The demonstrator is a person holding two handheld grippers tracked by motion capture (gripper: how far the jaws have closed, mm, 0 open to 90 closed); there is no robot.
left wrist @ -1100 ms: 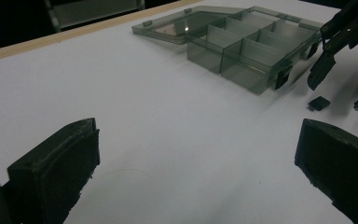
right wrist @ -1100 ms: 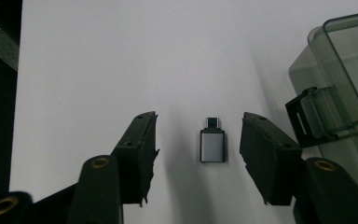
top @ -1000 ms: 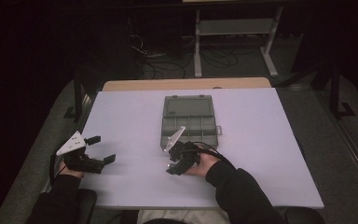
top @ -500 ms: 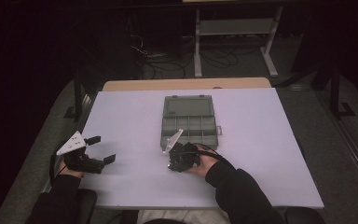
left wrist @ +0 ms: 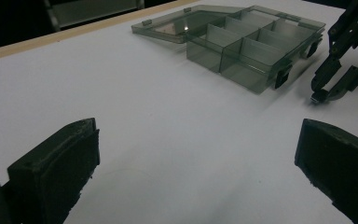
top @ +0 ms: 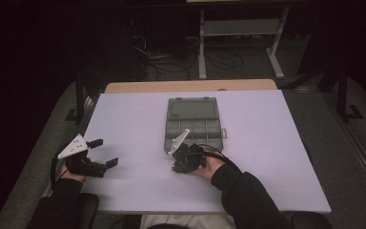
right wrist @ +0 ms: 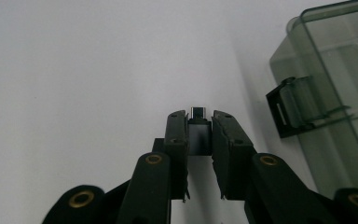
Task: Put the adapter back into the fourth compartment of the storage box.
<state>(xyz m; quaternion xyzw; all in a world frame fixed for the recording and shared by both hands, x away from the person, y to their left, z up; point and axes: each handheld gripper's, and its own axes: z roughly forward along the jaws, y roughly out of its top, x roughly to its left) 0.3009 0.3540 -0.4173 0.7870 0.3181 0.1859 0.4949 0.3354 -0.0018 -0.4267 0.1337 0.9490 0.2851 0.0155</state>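
A clear grey compartment box (top: pixel 193 125) lies open in the middle of the white table (top: pixel 267 157), its lid flat on the far side. My right gripper (top: pixel 180 164) hovers just in front of the box's near edge, shut on a small silver-and-black part (right wrist: pixel 198 113) that pokes out past its tips. The left gripper view also catches the right gripper (left wrist: pixel 338 70) next to the box (left wrist: pixel 242 46), low over the table. My left gripper (top: pixel 104 152) rests at the table's left side, open and holding nothing. Its fingers (left wrist: pixel 58 172) stand wide apart.
The box's black latches (right wrist: pixel 286 109) face the right gripper. A wooden strip (top: pixel 190 86) runs along the table's far edge. Beyond it are a metal stand (top: pixel 240 43) and cables on a dark floor. White tabletop stretches between the two grippers.
The right gripper has dipped slightly toward the table in front of the box. The left gripper has stayed where it was.
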